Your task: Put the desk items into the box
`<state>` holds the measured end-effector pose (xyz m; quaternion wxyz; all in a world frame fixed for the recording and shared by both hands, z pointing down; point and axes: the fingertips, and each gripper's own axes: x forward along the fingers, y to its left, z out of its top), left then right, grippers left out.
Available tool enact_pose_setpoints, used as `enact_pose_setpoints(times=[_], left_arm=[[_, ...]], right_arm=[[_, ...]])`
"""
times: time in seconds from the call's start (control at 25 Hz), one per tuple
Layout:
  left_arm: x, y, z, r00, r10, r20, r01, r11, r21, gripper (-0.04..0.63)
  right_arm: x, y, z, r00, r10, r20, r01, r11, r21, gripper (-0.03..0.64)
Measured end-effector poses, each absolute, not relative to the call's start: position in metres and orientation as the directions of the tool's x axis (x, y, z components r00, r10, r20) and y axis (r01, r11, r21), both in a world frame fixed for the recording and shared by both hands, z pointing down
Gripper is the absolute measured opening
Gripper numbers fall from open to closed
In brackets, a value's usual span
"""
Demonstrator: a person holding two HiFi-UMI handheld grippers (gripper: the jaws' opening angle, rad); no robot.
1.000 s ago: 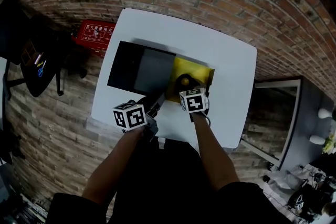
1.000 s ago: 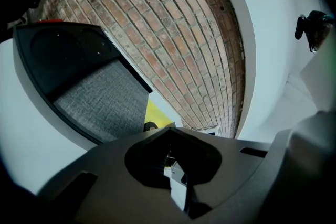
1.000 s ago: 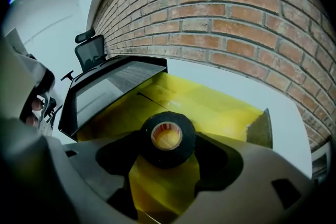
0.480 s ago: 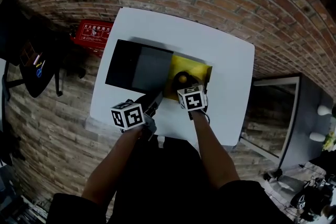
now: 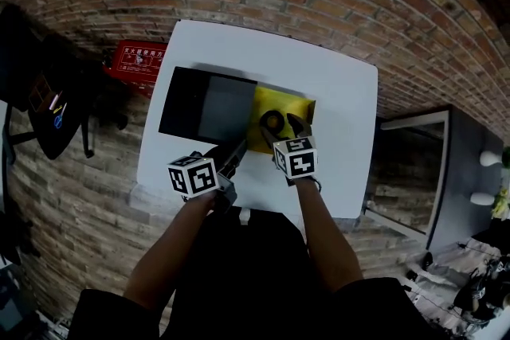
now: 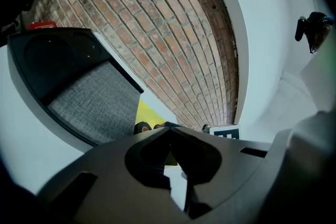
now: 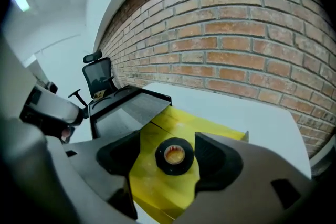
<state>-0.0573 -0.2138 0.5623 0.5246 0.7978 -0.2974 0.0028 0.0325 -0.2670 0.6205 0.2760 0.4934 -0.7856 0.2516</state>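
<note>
A black tape roll [image 5: 272,123] [image 7: 175,155] lies flat on a yellow pad [image 5: 285,103] [image 7: 157,181]. The pad lies on the white table, against the right side of an open black box [image 5: 179,99] [image 7: 123,107] with a grey lining. My right gripper [image 5: 283,129] [image 7: 170,157] is open, one jaw on each side of the roll, apart from it. Near the table's front edge my left gripper [image 5: 239,148] [image 6: 169,131] is shut and holds nothing; it points at the box [image 6: 79,81]. The pad [image 6: 143,113] and the roll [image 6: 140,127] peek out just past its jaws.
The white table [image 5: 335,91] stands against a brick wall. A red case [image 5: 135,58] lies on the floor off its left edge, and a black office chair [image 5: 40,91] stands farther left. A bare strip of table runs along the far side and the right.
My right gripper has drawn back a little toward me, and the tape roll now shows plainly between its open jaws. The left gripper has hardly moved.
</note>
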Motion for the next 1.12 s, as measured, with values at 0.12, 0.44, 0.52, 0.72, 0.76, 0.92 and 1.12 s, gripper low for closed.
enact_pose_setpoints(times=[0.12, 0.44, 0.52, 0.72, 0.76, 0.92, 1.12], left_arm=[[-0.058, -0.213, 0.558, 0.835, -0.457, 0.307, -0.467, -0.294, 0.834, 0.011], [-0.049, -0.208, 0.542, 0.874, -0.395, 0.282, -0.433, -0.371, 0.821, 0.011], [-0.048, -0.207, 0.535, 0.876, -0.394, 0.279, -0.435, -0.395, 0.809, 0.011], [-0.041, -0.208, 0.515, 0.874, -0.412, 0.257, -0.44, -0.447, 0.779, 0.011], [-0.04, -0.208, 0.512, 0.872, -0.418, 0.253, -0.442, -0.454, 0.773, 0.011], [-0.037, -0.206, 0.502, 0.855, -0.458, 0.246, -0.46, -0.446, 0.768, 0.011], [-0.04, -0.196, 0.496, 0.831, -0.501, 0.243, -0.477, -0.416, 0.774, 0.011]], right_arm=[[0.029, -0.26, 0.6, -0.395, -0.669, 0.629, -0.906, 0.396, -0.148, 0.23], [0.041, -0.229, 0.545, -0.454, -0.752, 0.478, -0.891, 0.384, -0.242, 0.028], [0.045, -0.217, 0.534, -0.475, -0.76, 0.443, -0.879, 0.391, -0.272, 0.021], [0.061, -0.19, 0.502, -0.507, -0.79, 0.344, -0.855, 0.41, -0.318, 0.021], [0.067, -0.187, 0.496, -0.503, -0.8, 0.326, -0.854, 0.403, -0.33, 0.021], [0.091, -0.177, 0.479, -0.488, -0.831, 0.266, -0.848, 0.379, -0.37, 0.02], [0.116, -0.166, 0.468, -0.473, -0.85, 0.232, -0.846, 0.364, -0.389, 0.02]])
